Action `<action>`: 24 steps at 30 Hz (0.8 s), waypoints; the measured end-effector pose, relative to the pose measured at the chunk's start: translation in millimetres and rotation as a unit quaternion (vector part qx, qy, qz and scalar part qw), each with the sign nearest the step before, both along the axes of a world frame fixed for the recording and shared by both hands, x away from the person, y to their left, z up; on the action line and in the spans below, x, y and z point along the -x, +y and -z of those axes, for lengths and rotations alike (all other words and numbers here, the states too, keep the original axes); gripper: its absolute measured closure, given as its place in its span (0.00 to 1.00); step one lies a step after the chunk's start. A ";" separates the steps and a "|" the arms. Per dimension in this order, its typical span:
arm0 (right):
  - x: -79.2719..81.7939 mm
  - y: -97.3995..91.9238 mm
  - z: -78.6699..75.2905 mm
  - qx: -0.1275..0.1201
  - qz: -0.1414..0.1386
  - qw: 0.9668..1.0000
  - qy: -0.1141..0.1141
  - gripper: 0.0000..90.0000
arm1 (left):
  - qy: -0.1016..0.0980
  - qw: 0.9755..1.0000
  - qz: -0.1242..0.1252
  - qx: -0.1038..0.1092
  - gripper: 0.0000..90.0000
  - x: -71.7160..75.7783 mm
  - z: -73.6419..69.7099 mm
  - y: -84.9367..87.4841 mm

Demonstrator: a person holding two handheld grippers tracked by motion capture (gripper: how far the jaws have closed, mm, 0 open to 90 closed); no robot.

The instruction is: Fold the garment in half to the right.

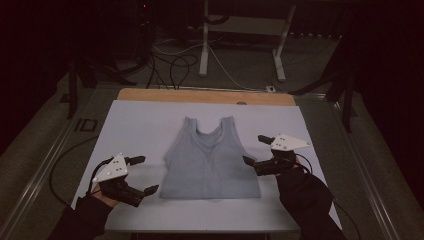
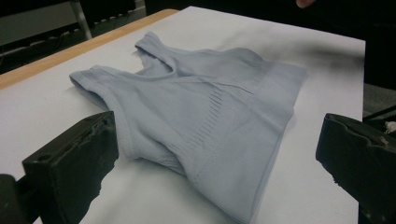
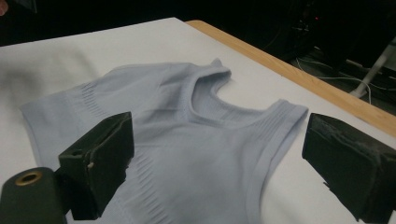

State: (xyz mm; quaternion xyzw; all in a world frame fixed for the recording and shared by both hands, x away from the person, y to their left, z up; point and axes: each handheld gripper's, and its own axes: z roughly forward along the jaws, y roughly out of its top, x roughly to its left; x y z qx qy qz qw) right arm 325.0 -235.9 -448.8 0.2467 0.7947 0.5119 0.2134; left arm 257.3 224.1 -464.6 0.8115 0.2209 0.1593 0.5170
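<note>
A pale blue sleeveless top (image 1: 210,162) lies flat on the white sheet (image 1: 140,125), straps toward the far edge and hem toward me. My left gripper (image 1: 148,174) rests open just left of the hem's left corner, apart from the cloth. My right gripper (image 1: 254,149) stands open at the top's right side, its near fingertip close to the armhole edge. In the left gripper view the top (image 2: 201,102) lies ahead between the wide-apart jaws of the left gripper (image 2: 215,163). The right gripper view shows the neckline and straps of the top (image 3: 187,130) beyond the open right gripper (image 3: 224,163).
A wooden table edge (image 1: 205,96) borders the sheet at the far side. Beyond it, white desk legs (image 1: 204,45) and loose cables (image 1: 175,65) stand on the dark floor. A metal rail (image 1: 45,165) runs along the left of the table.
</note>
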 end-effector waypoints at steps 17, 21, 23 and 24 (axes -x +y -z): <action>-36.9 43.0 -24.2 0.001 -0.034 0.999 -0.012 0.10 | -0.001 0.999 -0.031 -0.015 0.00 0.9 -6.3 -12.2; -46.2 53.1 -24.0 0.003 -0.038 0.999 -0.006 0.10 | 0.003 0.999 -0.034 -0.018 0.00 2.0 -4.6 -17.2; -51.5 58.8 -23.8 0.005 -0.042 0.999 -0.006 0.10 | 0.003 0.999 -0.038 -0.019 0.00 2.3 -4.0 -20.4; -52.9 60.8 -23.7 0.003 -0.042 0.999 -0.003 0.10 | 0.003 0.999 -0.038 -0.019 0.00 2.3 -4.0 -20.4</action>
